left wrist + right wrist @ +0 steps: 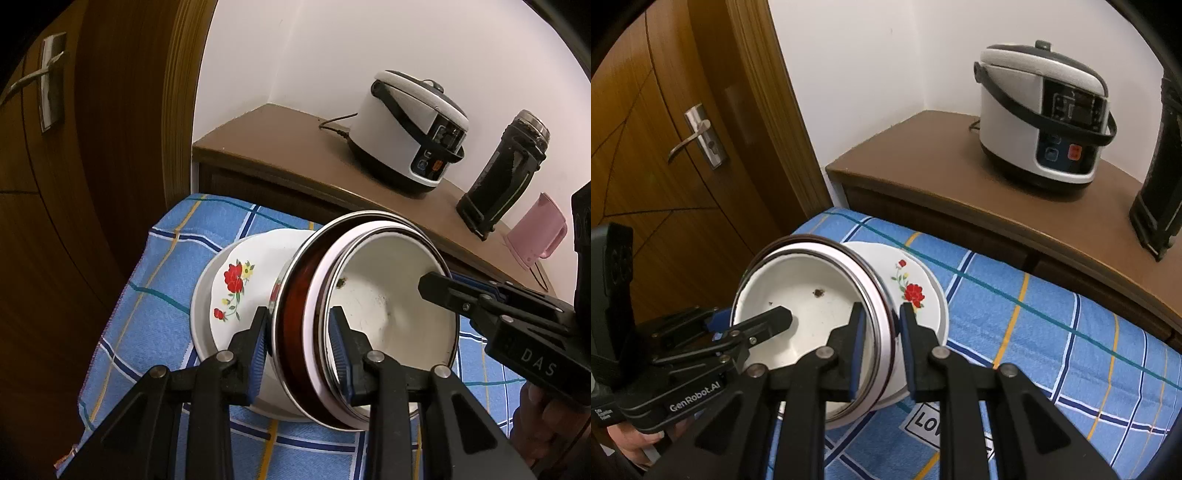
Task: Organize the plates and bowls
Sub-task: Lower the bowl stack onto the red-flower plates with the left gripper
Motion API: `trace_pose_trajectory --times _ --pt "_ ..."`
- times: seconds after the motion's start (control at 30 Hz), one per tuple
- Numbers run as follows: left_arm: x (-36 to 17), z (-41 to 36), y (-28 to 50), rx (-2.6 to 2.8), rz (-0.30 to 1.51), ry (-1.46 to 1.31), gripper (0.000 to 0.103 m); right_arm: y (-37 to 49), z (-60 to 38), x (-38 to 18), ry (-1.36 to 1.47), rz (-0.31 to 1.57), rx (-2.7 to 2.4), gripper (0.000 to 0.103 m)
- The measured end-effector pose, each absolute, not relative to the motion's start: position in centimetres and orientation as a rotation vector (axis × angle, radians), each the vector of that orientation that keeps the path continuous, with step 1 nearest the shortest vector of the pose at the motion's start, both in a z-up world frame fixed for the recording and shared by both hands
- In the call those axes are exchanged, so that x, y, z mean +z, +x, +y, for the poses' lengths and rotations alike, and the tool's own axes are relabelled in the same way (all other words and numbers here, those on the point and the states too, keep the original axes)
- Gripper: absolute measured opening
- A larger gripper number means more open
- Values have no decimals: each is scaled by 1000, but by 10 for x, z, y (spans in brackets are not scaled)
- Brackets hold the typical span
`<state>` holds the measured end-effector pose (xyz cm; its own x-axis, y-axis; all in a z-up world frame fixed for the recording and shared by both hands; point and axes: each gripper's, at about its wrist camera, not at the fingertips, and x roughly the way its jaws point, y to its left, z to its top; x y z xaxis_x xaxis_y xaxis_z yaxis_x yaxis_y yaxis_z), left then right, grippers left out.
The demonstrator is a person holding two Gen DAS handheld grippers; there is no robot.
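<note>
stack: nested bowls (373,314) tipped on edge, mouths toward the cameras; innermost white enamel, then a pink rim, then a dark steel-rimmed shell outside
stack location: over the blue checked cloth (155,280), at 12 o'clock from the left tool, leaning against the flowered plate (236,295)
flowered plate: behind the stack at 10 o'clock in left view, 2 o'clock in right view; also tilted, lower edge on the cloth
left tool (299,343): pinching the stack rim, one finger outside the dark shell, one inside the white bowl
right tool (881,332): pinching the rim on the opposite side, same inside/outside split
desk (923,162): brown, at 1 o'clock; carries rice cooker (1045,110) and a dark flask (502,170); pink jug (535,236) at 3 o'clock in left view
risk 1: pads bite several nested rims at once; uneven squeeze probably lets the inner bowl slide out
risk 2: two tools on one rim; if the hands move out of sync, the stack twists and slips
risk 3: plate looks propped by the stack; lifting the stack away likely drops it flat
</note>
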<state>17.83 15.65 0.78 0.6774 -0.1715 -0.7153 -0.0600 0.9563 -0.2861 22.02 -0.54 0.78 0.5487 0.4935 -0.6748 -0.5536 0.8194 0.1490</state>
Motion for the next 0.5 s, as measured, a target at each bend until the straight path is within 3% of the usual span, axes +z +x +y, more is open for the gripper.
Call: trace_pose_trajectory --times 0.5 --pt "3 158 183 -67 858 -316 35 228 4 5 -120 801 620 19"
